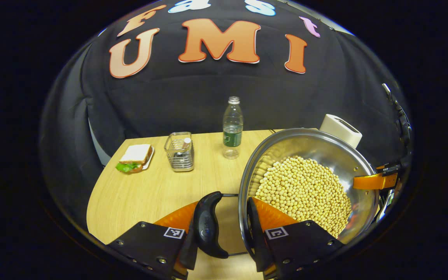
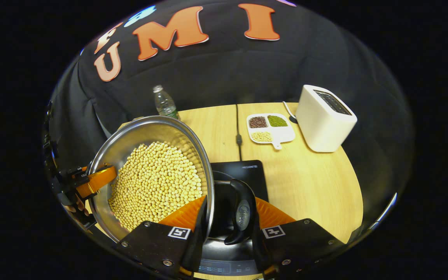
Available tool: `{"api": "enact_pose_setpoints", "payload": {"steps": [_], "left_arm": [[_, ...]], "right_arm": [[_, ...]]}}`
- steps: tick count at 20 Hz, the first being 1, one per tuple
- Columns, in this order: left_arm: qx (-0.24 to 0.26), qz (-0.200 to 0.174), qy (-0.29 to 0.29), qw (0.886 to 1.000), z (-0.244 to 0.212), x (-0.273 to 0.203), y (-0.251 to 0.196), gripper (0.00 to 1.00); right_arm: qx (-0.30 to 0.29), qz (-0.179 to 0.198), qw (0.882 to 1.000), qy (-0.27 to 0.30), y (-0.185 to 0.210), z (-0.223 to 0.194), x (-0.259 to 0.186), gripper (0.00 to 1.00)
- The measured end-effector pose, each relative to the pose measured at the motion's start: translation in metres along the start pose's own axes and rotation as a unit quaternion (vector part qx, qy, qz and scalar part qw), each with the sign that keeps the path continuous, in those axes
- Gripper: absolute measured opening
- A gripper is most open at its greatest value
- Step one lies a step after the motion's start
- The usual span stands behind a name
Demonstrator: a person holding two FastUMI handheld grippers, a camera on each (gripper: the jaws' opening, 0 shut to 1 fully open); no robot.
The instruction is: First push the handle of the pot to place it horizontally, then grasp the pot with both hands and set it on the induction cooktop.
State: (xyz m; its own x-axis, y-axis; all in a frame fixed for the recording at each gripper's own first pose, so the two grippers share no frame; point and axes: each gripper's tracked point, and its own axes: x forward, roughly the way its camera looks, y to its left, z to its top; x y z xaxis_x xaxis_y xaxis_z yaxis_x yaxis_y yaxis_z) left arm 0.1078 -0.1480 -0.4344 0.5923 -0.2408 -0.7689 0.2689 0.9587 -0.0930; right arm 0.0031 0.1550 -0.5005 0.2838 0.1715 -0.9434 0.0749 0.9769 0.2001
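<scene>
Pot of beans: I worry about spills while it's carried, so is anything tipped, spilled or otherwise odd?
Nothing stands out. The pot is held between the left gripper and the right gripper by its handles, the beans all inside. No loose beans on the table.

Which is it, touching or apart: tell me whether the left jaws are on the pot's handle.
Touching. In the left gripper view, the left gripper has its jaws closed on the black handle and rim of the pot, with no gap showing.
</scene>
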Motion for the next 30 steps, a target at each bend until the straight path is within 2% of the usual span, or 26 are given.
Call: {"api": "enact_pose_setpoints", "payload": {"steps": [1, 2, 3, 4, 9, 25, 30], "left_arm": [[0.003, -0.005, 0.002, 1.000, 0.000, 0.006, -0.011, 0.60], [0.006, -0.010, 0.004, 1.000, -0.001, 0.012, -0.021, 0.60], [0.008, -0.014, 0.006, 1.000, -0.002, 0.019, -0.029, 0.60], [0.009, -0.017, 0.010, 1.000, -0.004, 0.025, -0.037, 0.60], [0.019, -0.022, 0.026, 0.999, -0.012, 0.041, -0.060, 0.60], [0.013, -0.021, 0.061, 0.998, -0.038, 0.069, -0.080, 0.60], [0.005, -0.028, 0.065, 0.998, -0.046, 0.076, -0.083, 0.60]], "right_arm": [[0.005, -0.004, 1.000, 0.002, -0.006, 0.001, -0.007, 0.48], [0.006, -0.007, 1.000, 0.004, -0.011, -0.001, -0.010, 0.53], [0.009, -0.010, 1.000, 0.006, -0.018, -0.004, -0.013, 0.48], [0.009, -0.013, 1.000, 0.008, -0.023, -0.005, -0.014, 0.53], [0.021, -0.014, 0.999, 0.022, -0.032, -0.010, -0.017, 0.53], [0.023, -0.011, 0.998, 0.050, -0.026, -0.014, -0.007, 0.53], [0.026, 0.002, 0.998, 0.053, -0.028, -0.011, -0.009, 0.54]]}}
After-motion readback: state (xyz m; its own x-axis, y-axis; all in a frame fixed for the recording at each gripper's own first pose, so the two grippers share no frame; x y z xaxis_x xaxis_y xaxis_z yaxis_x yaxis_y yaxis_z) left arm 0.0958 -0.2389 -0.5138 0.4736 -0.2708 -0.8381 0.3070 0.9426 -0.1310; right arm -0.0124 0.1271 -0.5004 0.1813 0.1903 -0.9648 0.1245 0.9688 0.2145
